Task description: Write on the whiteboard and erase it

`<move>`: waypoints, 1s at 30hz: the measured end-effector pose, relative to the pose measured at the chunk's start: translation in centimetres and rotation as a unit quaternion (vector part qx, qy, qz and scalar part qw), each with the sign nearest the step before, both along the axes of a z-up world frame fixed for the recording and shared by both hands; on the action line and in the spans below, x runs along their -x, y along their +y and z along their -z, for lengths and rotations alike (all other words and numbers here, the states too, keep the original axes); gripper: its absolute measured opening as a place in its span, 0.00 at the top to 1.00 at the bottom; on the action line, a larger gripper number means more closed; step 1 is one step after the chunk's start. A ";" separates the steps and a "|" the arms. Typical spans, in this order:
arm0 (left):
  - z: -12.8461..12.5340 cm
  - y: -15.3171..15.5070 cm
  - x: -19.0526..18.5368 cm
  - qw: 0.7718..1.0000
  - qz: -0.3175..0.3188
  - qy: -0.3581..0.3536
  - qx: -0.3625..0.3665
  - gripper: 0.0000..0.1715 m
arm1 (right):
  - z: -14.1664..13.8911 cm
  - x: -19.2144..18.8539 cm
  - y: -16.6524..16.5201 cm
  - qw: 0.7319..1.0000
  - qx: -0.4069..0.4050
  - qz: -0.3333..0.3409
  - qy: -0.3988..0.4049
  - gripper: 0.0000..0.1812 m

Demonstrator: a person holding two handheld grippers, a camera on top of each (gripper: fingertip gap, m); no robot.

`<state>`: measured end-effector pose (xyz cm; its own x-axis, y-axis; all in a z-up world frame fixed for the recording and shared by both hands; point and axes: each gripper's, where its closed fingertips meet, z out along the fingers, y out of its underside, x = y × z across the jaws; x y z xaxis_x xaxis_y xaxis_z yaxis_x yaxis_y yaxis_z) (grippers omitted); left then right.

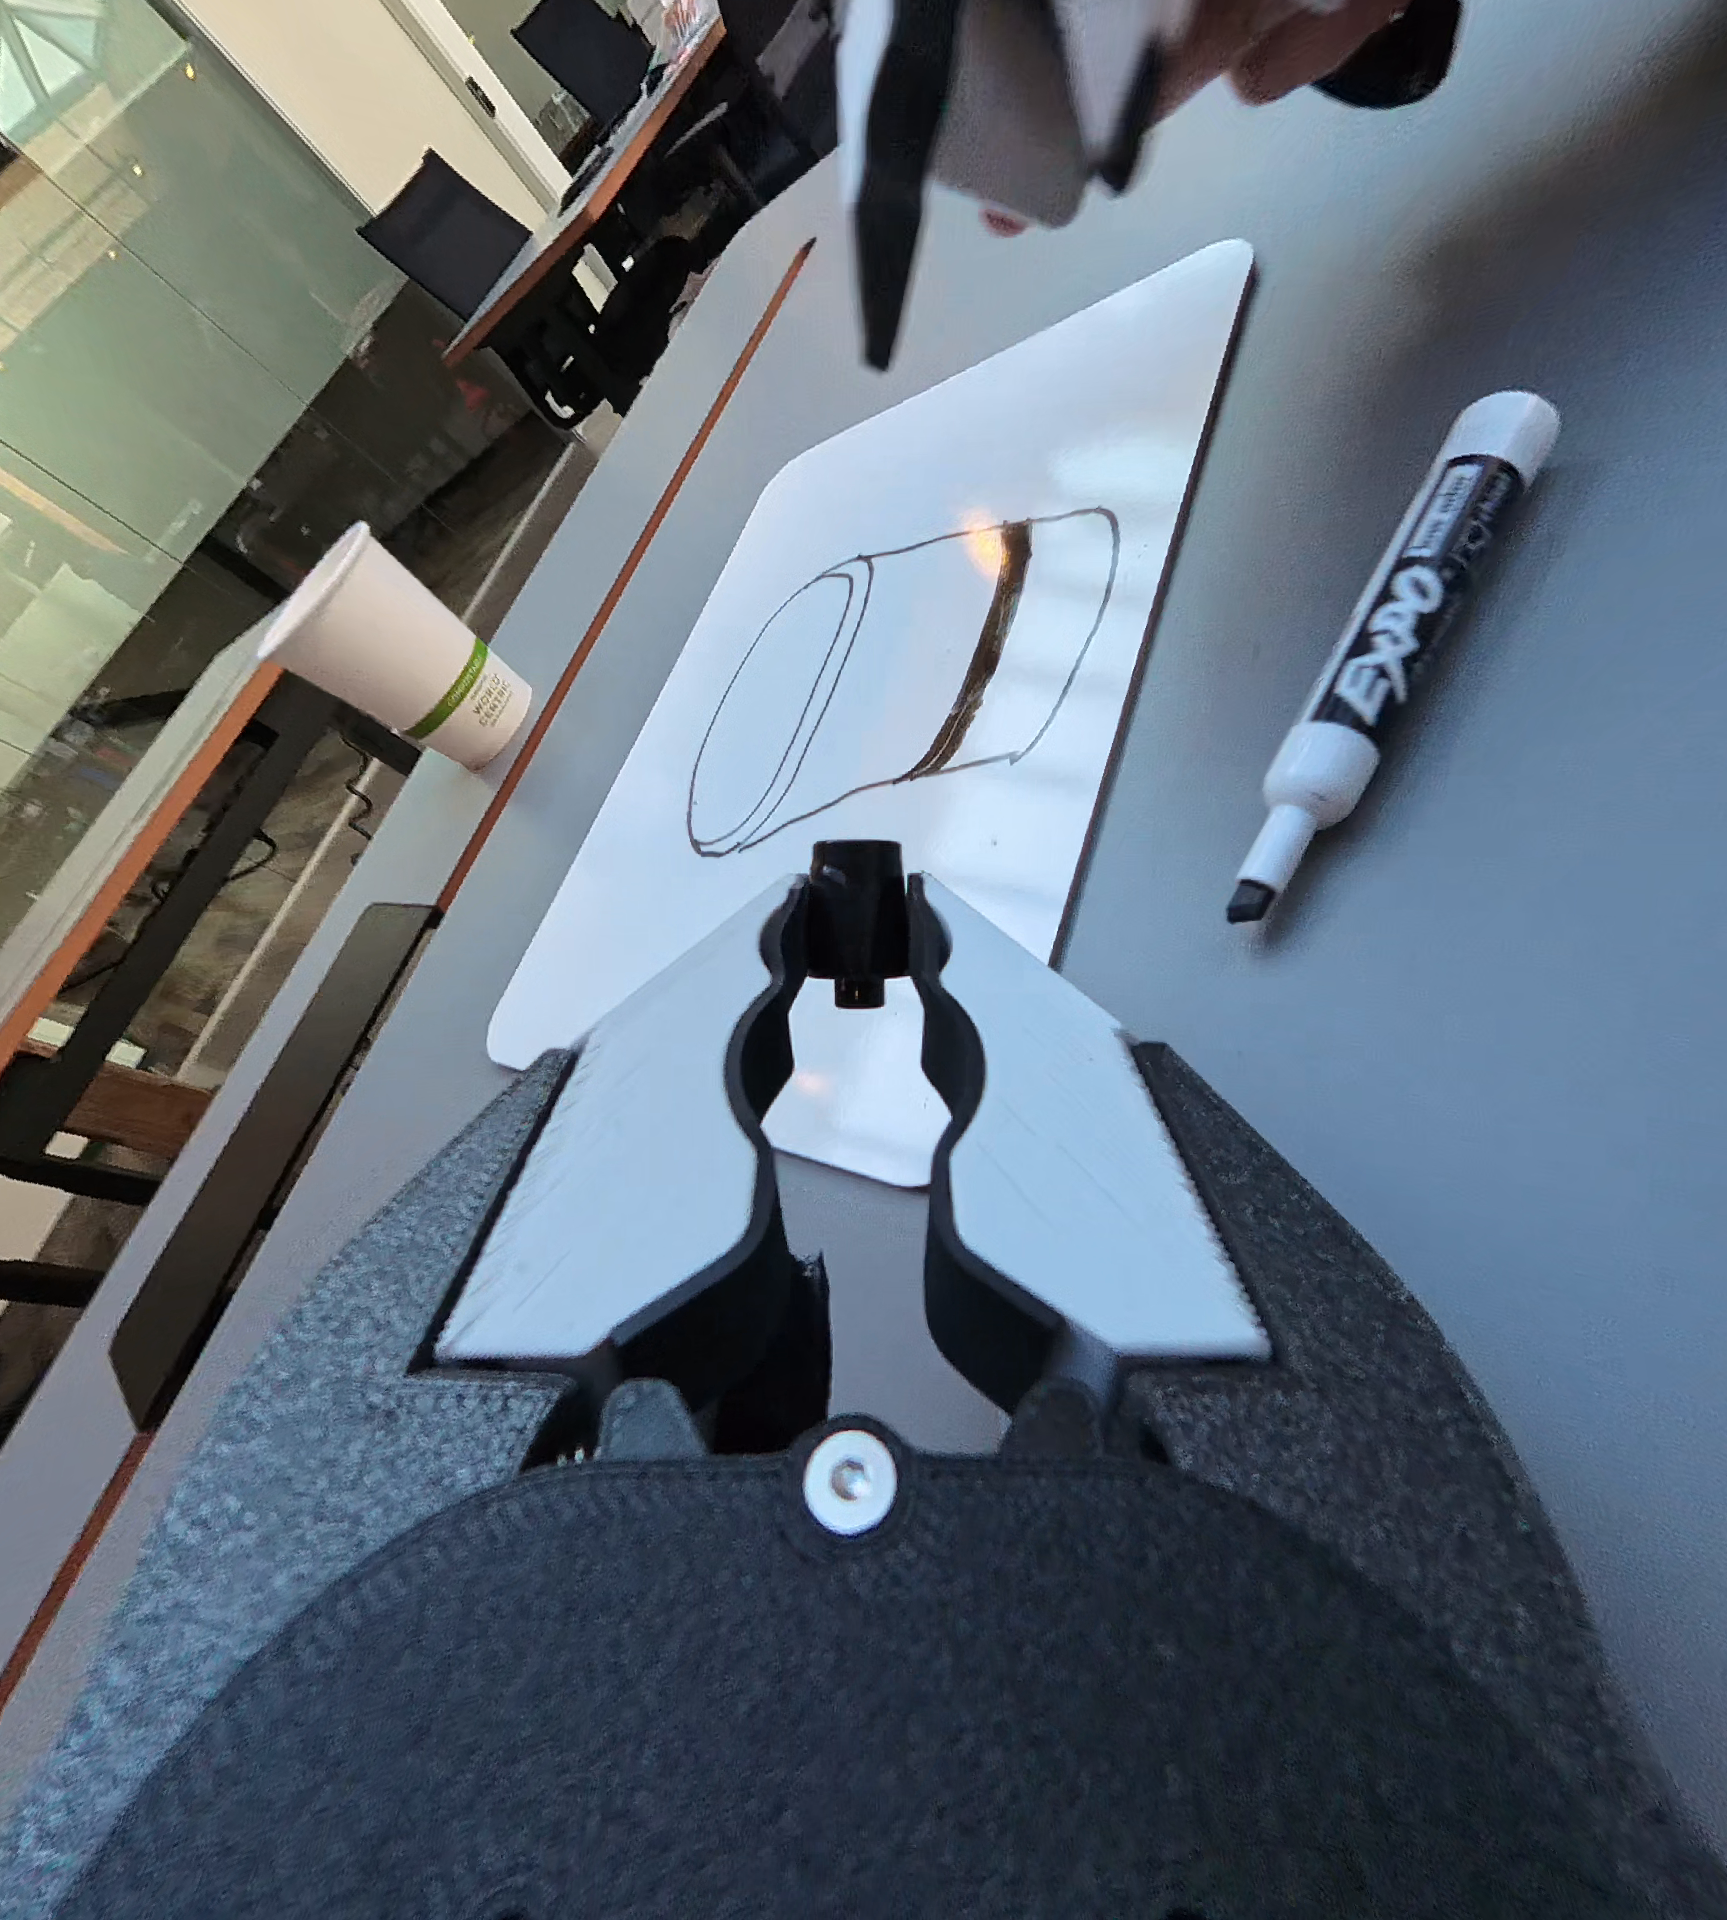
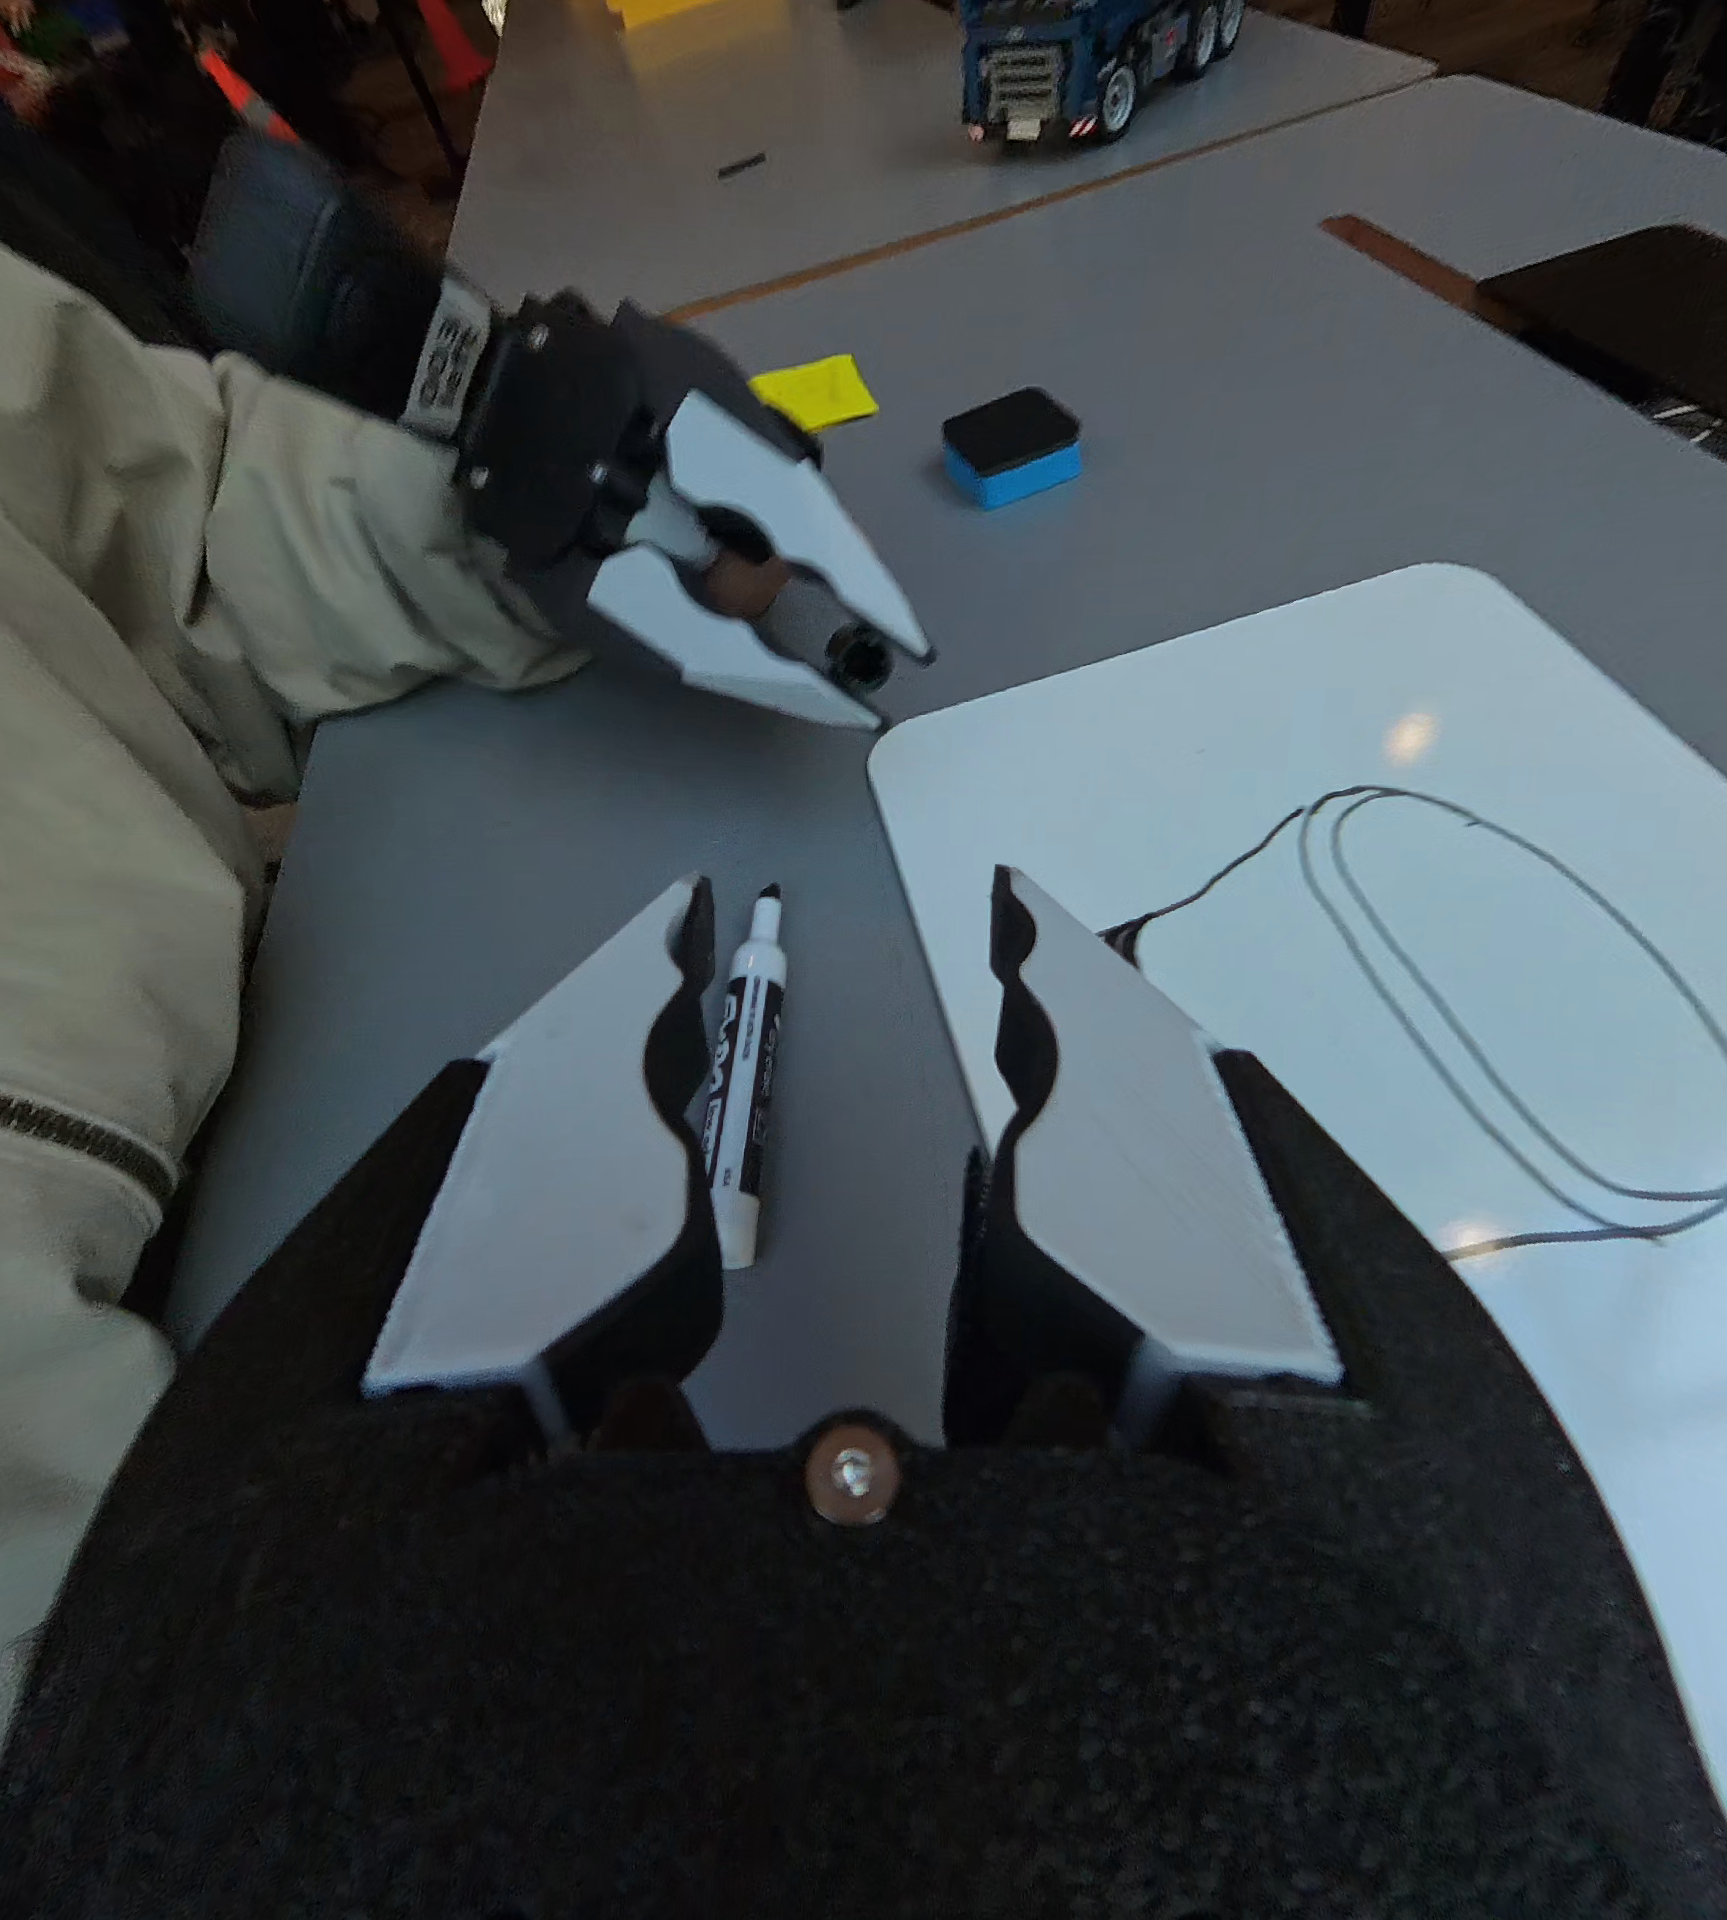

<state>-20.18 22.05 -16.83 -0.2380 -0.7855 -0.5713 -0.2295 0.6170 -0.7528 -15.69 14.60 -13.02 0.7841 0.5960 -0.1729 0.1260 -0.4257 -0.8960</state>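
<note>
The right tongs (image 2: pixel 843 883) hang wide open and empty over the grey table (image 2: pixel 526 831). Between their tips, close against the left-hand one, lies an uncapped marker (image 2: pixel 747 1081) flat on the table, its dark tip pointing away from the camera, just beside the near edge of the whiteboard (image 2: pixel 1098 727). The marker looks light, stiff and smooth — round enough to roll, so the middle of its barrel seems the safest place to pinch, clear of the wet tip.

The left tongs (image 1: pixel 857 899) are closed on a small black cap (image 1: pixel 854 920), held right at their tips over the near edge of the whiteboard; in the left wrist view the marker sits off to the right, well apart from them. The cap looks hard and tiny, easily dropped.

Farther off, a cup outline is drawn on the whiteboard. A white paper cup (image 1: pixel 402 655) stands at the table's far-left side, and beyond the board a blue eraser (image 2: pixel 1012 449) and a yellow note (image 2: pixel 817 390) rest on the table — a toy truck (image 2: pixel 1087 62) farther still.
</note>
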 end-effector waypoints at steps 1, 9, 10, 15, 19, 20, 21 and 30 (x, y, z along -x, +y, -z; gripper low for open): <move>-0.1 0.3 0.5 1.000 0.001 0.002 0.008 0.89 | 0.9 1.4 -1.0 1.000 0.004 0.000 -0.014 0.70; -0.3 -2.4 7.2 0.989 0.059 0.064 0.123 0.89 | 6.7 9.0 -6.1 0.993 0.085 0.040 -0.075 0.68; 0.0 -3.3 8.1 0.986 0.069 0.073 0.133 0.89 | 7.5 9.5 -6.4 0.990 0.091 0.040 -0.100 0.70; 2.2 -6.7 10.8 0.986 0.095 0.115 0.079 0.89 | 9.3 11.0 -6.3 0.980 0.097 0.025 -0.170 0.78; 4.0 -8.1 11.8 0.982 0.113 0.150 0.027 0.89 | 9.3 12.6 -6.0 0.982 0.094 -0.014 -0.162 0.91; 4.3 -8.1 11.8 0.981 0.114 0.156 0.021 0.89 | 9.2 12.7 -5.9 0.981 0.096 -0.019 -0.166 0.91; 4.5 -8.2 11.8 0.980 0.114 0.161 0.017 0.89 | 9.0 12.5 -5.7 0.980 0.084 -0.020 -0.182 0.91; 4.8 -8.9 10.6 0.977 0.121 0.177 0.006 0.89 | 7.5 13.1 -4.7 0.966 0.046 -0.030 -0.251 0.91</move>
<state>-30.74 13.19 -21.65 -0.5984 -0.6878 -0.4108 -0.3247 0.6770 -0.6605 -28.83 9.95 -20.54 0.7480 0.6425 0.1660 0.5617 -0.4797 -0.6741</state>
